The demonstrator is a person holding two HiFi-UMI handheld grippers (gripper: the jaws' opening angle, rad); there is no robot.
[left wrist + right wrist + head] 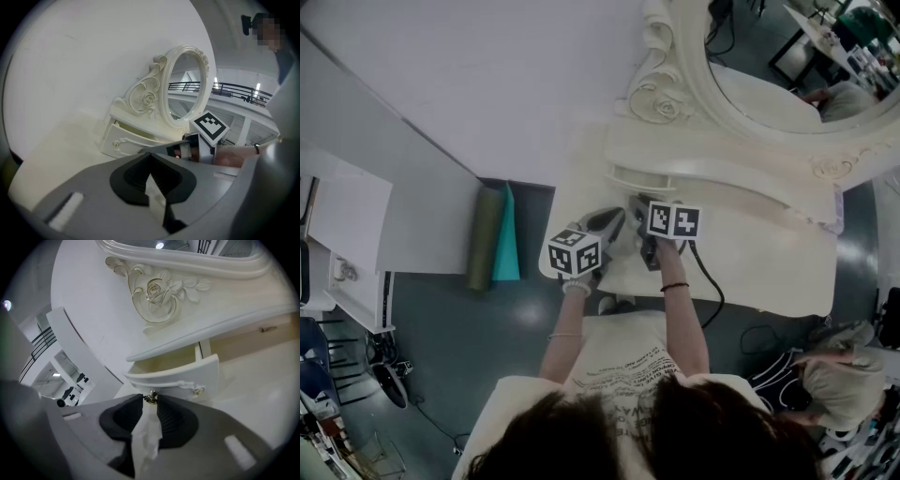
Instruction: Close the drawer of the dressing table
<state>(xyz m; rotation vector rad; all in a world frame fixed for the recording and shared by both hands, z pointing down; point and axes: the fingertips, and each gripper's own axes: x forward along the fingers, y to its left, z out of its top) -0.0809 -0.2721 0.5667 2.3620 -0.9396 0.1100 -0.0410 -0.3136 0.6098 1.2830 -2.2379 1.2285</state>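
The cream dressing table [769, 258] carries an oval mirror [769, 56] at its back, a small box [642, 178] with its drawer [173, 376] pulled open, and a black cable [710, 286]. On the dark floor [487, 328] left of the dressing table lie an olive roll [485, 236] and a teal roll [507, 239].

Cream drawer [187, 373], pulled partly open, curved front, small metal knob [150, 397]

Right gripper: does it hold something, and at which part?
The right gripper is shut on the small metal knob at the front of the open drawer.
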